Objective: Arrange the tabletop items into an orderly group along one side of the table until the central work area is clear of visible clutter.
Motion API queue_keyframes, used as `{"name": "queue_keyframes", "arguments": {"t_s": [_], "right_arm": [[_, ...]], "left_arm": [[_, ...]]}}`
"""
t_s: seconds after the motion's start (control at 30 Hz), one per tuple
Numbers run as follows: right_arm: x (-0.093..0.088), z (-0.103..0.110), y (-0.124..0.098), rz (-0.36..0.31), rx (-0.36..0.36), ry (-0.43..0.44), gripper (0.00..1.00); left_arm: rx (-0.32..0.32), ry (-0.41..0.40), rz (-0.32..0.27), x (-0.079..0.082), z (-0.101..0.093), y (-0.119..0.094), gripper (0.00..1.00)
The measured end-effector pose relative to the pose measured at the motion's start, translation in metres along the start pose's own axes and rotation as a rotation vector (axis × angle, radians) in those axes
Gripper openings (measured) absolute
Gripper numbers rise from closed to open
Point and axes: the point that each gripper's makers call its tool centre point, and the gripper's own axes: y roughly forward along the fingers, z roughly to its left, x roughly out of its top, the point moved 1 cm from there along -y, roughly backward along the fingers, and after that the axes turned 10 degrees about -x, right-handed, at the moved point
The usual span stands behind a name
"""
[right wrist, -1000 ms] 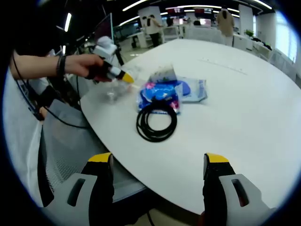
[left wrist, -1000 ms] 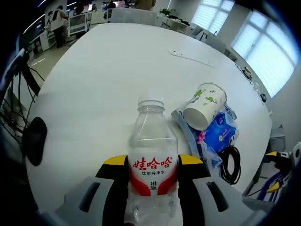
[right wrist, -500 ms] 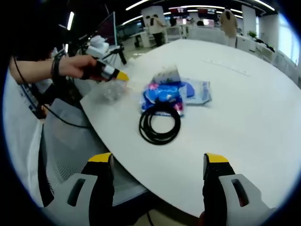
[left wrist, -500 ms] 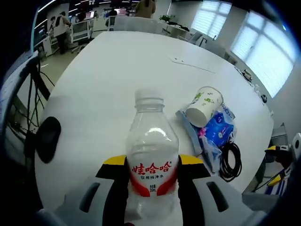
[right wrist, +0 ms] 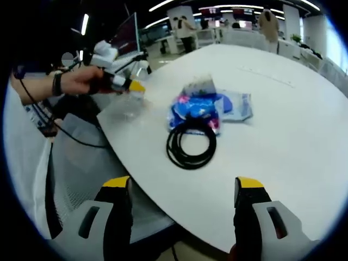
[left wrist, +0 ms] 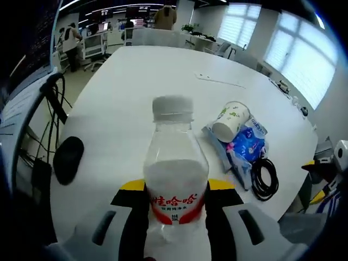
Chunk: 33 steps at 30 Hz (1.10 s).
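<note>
Water bottle (left wrist: pixel 175 179) upright (red label) clamped between left jaws, right jaws wide, empty.

I see open tabletop (left wrist: pixel 136 92) toward the far edge | cup (left wrist: pixel 231 122), blue packets (left wrist: pixel 247 149), cable coil (right wrist: pixel 190 147) crowd my near edge

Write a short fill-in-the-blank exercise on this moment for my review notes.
1. The left gripper is shut on a water ____.
2. The paper cup lies on its ____ on the blue packets.
3. The black cable beside the packets is wound into a ____.
4. The right gripper has its jaws ____ and holds nothing.

Missing words: bottle; side; coil; open
</note>
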Motion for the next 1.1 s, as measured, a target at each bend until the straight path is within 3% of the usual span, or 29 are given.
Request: {"name": "queue_keyframes", "arguments": {"t_s": [0.5, 1.1], "right_arm": [[0.014, 0.005, 0.01, 0.003, 0.033, -0.033, 0.75], [0.016, 0.009, 0.014, 0.011, 0.044, -0.041, 0.74]], "left_arm": [[0.021, 0.064, -0.044, -0.008, 0.009, -0.016, 0.39], [0.053, 0.179, -0.057, -0.026, 0.002, -0.029, 0.38]]}}
